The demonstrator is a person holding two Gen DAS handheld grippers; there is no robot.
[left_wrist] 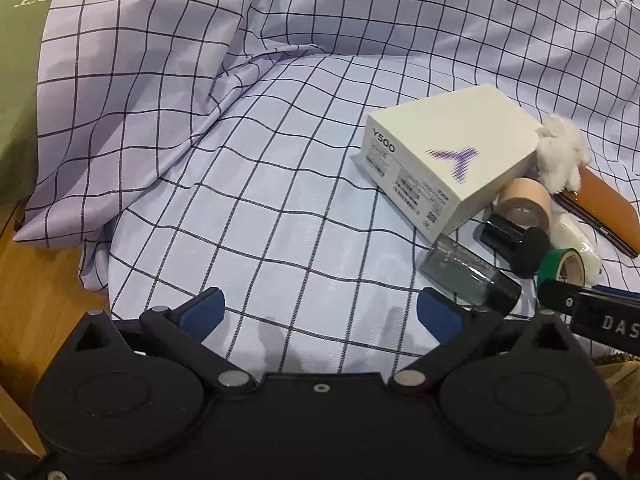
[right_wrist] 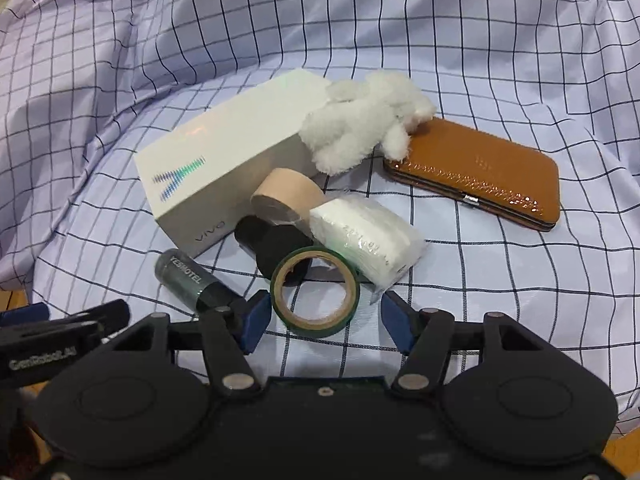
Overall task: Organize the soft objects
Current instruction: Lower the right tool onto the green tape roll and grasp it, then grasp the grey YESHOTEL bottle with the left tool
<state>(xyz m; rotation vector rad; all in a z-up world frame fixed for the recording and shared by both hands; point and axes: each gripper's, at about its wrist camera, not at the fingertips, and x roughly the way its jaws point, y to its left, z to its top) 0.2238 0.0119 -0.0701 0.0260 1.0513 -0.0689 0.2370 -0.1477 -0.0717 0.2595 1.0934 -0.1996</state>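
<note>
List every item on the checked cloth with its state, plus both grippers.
white phone box: closed, lying tilted
plush toy: lying across box and brown case
brown case: clasped shut, flat
beige tape roll: on its side
green tape roll: lying between right pads, untouched
wrapped tissue pack: sealed
dark bottle: on its side
left gripper: open, empty
right gripper: open

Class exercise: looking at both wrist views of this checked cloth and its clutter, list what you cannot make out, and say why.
- Fluffy white plush toy: what creature it is; it lies crumpled, no face showing.
- Round black object: its identity; the green tape roll covers part of it.
- White cardboard phone box: its small label print, too tiny and blurred in the left view.
- Tan leather case: cut off by the left view's edge.
</note>
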